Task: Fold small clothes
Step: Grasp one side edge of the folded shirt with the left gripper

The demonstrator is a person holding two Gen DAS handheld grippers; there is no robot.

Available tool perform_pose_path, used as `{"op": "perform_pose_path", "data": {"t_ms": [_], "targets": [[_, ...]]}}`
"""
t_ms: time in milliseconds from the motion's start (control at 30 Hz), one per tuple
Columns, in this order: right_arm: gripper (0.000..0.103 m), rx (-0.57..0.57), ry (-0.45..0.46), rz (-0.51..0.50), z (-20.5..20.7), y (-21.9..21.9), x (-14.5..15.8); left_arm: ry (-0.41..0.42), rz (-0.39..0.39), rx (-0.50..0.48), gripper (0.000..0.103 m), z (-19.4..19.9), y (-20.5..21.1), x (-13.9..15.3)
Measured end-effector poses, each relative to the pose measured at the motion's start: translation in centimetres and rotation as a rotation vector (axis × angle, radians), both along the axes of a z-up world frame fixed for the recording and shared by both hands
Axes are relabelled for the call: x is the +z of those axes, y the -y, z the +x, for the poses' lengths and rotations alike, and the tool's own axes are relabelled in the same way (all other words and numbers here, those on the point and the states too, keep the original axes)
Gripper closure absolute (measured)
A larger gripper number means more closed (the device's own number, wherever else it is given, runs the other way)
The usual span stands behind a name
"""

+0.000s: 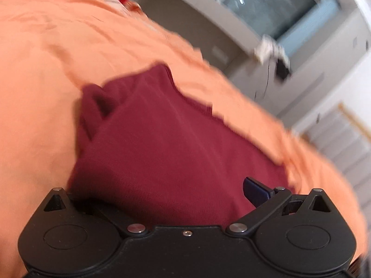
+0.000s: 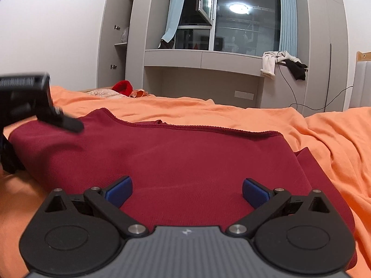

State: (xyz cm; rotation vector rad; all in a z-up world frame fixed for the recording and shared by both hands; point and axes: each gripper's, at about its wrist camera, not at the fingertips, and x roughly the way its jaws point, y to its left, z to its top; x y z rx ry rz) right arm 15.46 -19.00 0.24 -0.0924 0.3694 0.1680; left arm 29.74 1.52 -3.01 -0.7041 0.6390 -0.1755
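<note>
My right gripper [image 2: 187, 191] rests low over a dark red garment [image 2: 176, 157], its two blue pads [image 2: 120, 191] spread wide apart with only the cloth's flat surface between them, clamped on nothing. The garment lies spread on an orange bedsheet [image 2: 324, 143], its stitched far edge running across the bed and one corner folded under at the right side. My left gripper [image 1: 162, 199] appears in the right wrist view as a blurred black body [image 2: 27, 97] at the left edge of the garment, tilted over it. In the left wrist view, which is blurred and tilted, the same garment [image 1: 167, 143] covers the gripper's left side; only the right blue pad [image 1: 256, 191] shows, set well out to the side, and I cannot tell whether the jaws grip any cloth. The garment bunches into a raised fold [image 1: 99, 97] at its far left corner. Beyond the bed stand a grey built-in desk unit [image 2: 201, 62], a window [image 2: 245, 16] with pale blue curtains [image 2: 172, 9], and pale and dark cloths [image 2: 281, 63] heaped on the desk's right end. A bright red item [image 2: 123, 87] lies at the bed's far edge.
</note>
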Motion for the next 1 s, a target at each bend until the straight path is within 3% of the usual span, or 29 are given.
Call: {"op": "perform_pose_path", "data": {"t_ms": [100, 267, 333, 400, 533, 633, 833, 1000], "targets": [[0.0, 0.001, 0.002, 0.005, 0.0, 0.2, -0.1, 0.005, -0.029, 0.064, 0.015, -0.1, -0.4, -0.1], [0.0, 0.008, -0.011, 0.02, 0.1, 0.5, -0.2, 0.026, 0.089, 0.092, 0.034, 0.2, 0.9, -0.3], [0.0, 0.011, -0.019, 0.026, 0.1, 0.6, -0.2, 0.038, 0.121, 0.087, 0.056, 0.4, 1.2, 0.0], [0.0, 0.012, -0.027, 0.027, 0.2, 0.6, -0.2, 0.06, 0.179, 0.053, 0.069, 0.8, 1.9, 0.9], [0.0, 0.028, -0.059, 0.039, 0.6, 1.0, 0.4, 0.11, 0.306, -0.018, 0.082, 1.7, 4.0, 4.0], [0.0, 0.058, -0.02, 0.105, -0.3, 3.1, 2.1, 0.168, 0.4, -0.072, 0.084, 2.1, 6.1, 7.1], [0.0, -0.064, 0.164, 0.2, -3.3, 9.8, 6.3, 0.279, 0.555, -0.188, 0.086, 2.1, 11.6, 11.5], [0.0, -0.204, 0.15, 0.245, -2.5, 15.5, 8.4, 0.327, 0.633, -0.262, 0.089, 1.8, 17.8, 13.4]]}}
